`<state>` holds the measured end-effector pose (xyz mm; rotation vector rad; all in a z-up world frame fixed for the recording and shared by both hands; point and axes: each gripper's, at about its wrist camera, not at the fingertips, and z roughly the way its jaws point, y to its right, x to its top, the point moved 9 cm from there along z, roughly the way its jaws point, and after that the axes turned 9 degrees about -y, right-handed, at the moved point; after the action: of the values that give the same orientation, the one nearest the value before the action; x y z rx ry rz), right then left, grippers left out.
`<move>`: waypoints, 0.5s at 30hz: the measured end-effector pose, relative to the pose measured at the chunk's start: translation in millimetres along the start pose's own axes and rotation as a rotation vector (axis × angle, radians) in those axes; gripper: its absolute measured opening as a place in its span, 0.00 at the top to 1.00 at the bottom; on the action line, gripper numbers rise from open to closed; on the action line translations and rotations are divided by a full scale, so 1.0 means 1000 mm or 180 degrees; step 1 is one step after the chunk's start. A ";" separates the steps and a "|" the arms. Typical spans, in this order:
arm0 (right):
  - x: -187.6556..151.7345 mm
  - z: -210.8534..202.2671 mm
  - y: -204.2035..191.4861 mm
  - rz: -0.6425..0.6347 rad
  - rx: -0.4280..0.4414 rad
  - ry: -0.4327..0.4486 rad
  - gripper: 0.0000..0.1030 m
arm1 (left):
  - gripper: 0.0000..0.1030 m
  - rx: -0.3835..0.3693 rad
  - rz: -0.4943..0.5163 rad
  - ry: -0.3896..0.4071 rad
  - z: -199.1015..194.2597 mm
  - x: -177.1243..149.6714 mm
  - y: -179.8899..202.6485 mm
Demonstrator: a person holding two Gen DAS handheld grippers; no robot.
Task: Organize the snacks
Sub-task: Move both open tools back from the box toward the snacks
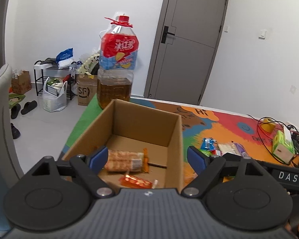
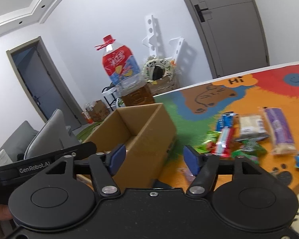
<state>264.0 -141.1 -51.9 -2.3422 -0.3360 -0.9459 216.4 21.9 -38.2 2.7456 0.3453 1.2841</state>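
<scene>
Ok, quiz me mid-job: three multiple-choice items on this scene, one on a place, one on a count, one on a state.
1. Where does the big clear oil bottle with the red cap stand?
A. behind the open brown cardboard box
B. inside it
C. on the floor

2. How many wrapped snacks lie in the box?
A. none
B. two
C. five

3. How is the left gripper?
A. shut on a snack
B. open, holding nothing
C. shut, empty

Answers:
1 A, it rises past the box's far wall.
2 B, the long orange biscuit pack and the small orange packet.
3 B, its blue pads stand apart.
</scene>
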 end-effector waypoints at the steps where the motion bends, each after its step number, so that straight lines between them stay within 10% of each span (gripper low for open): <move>1: 0.000 -0.003 0.004 0.0018 -0.0004 0.0008 0.32 | 0.16 -0.0010 0.0006 -0.0009 0.000 -0.001 0.003; 15: -0.002 -0.035 0.075 0.0322 -0.0192 0.0178 0.19 | 0.12 -0.0392 0.0128 -0.0172 -0.003 -0.016 0.067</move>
<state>275.7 -222.2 -65.3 -2.3580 -0.1669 -0.9829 215.4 -47.0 -36.3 2.6905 0.2004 1.1948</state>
